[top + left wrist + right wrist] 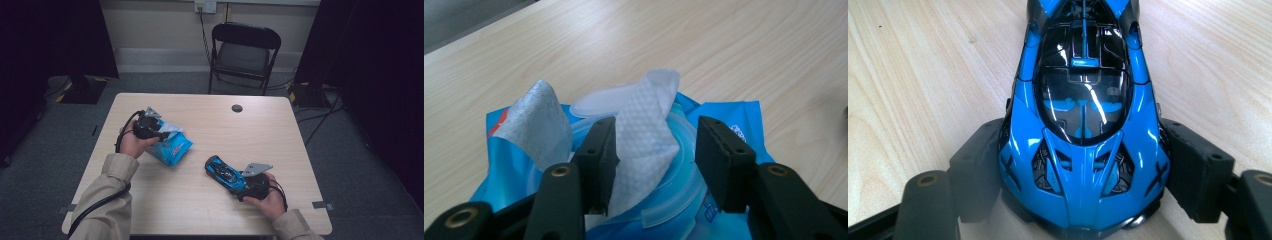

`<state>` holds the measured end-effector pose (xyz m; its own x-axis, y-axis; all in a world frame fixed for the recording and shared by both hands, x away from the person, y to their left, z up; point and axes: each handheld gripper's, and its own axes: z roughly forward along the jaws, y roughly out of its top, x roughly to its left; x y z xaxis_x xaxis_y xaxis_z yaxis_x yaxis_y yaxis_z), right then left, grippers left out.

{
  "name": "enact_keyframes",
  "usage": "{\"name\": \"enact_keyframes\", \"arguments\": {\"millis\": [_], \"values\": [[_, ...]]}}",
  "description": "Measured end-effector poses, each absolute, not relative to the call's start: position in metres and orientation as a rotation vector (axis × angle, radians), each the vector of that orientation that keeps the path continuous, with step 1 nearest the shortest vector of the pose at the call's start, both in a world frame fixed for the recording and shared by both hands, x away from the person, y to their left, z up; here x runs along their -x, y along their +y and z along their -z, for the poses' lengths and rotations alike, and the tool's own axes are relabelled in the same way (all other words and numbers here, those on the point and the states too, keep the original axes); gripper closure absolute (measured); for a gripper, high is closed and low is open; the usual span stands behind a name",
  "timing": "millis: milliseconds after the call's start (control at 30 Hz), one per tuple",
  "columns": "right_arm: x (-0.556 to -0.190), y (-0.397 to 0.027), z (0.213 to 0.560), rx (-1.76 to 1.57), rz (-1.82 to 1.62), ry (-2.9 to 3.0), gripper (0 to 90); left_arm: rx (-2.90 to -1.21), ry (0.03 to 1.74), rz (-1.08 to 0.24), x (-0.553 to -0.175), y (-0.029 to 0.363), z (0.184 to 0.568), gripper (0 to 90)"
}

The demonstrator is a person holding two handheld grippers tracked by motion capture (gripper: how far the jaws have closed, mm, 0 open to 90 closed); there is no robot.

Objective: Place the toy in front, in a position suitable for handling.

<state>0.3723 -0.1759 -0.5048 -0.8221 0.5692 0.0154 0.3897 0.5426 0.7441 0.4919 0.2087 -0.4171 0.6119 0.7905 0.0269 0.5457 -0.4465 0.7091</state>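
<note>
Item: wipe pack [169, 146], left of centre, lid open. Your left gripper [656, 150]: jaws half-open around wipe [644, 135], not yet pinched. Your right gripper [1083, 175]: clamped on car [1083, 125], lower right. Wiping pending.

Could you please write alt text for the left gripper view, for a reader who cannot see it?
A white wet wipe sticks up from the open lid of a blue wipes pack, between the two black jaws of the left claw; one jaw touches it and the other stands clear. A second wipe lies folded back at the left, and the pack rests on a pale wooden table.
</note>
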Motion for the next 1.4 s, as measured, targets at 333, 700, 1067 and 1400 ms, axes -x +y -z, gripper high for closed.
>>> {"name": "enact_keyframes", "arguments": {"millis": [333,700,1067,1400], "values": [[-0.373,-0.176,0.505,-0.8,-1.148,2.555,24.8,-2.156,1.202,-0.429,-0.498,0.21,0.418,80.6],[-0.373,-0.176,0.505,-0.797,-1.149,2.557,24.8,-2.127,1.214,-0.402,-0.496,0.211,0.404,89.3],[-0.373,-0.176,0.505,-0.799,-1.15,2.557,24.8,-2.105,1.198,-0.368,-0.492,0.211,0.378,89.6],[-0.373,-0.176,0.505,-0.798,-1.15,2.558,24.8,-2.078,1.169,-0.355,-0.486,0.211,0.348,89.7]]}}
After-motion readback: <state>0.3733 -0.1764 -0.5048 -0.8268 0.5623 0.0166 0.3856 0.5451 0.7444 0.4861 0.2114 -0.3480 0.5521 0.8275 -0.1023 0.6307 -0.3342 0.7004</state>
